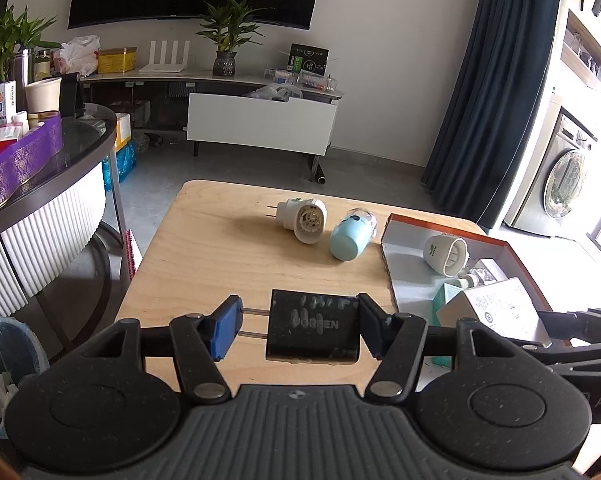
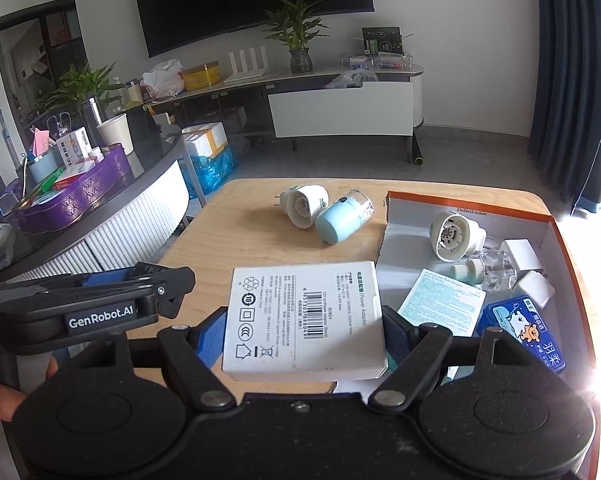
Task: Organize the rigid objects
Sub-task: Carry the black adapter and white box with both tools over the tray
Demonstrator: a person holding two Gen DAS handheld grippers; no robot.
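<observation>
Left gripper (image 1: pixel 299 330) clamps black charger (image 1: pixel 313 330) (prongs against its left pad) — low centre of frame, above wooden table (image 1: pixel 204 256). Right gripper (image 2: pixel 302 338) grips white adapter box (image 2: pixel 303 320) by its sides, lower centre, beside orange-rimmed box (image 2: pixel 568 248) at right.

Black charger (image 1: pixel 312 330): your jaws cover both its ends, hiding the prong tips.
White adapter box (image 2: pixel 303 322): its small print is too fine to read, and it hides the surface (image 2: pixel 260 248) beneath.
Orange-rimmed box (image 2: pixel 571 264): glare washes out its right corner.
Blue tin (image 2: pixel 524 334): your right linkage cuts off its near edge.
</observation>
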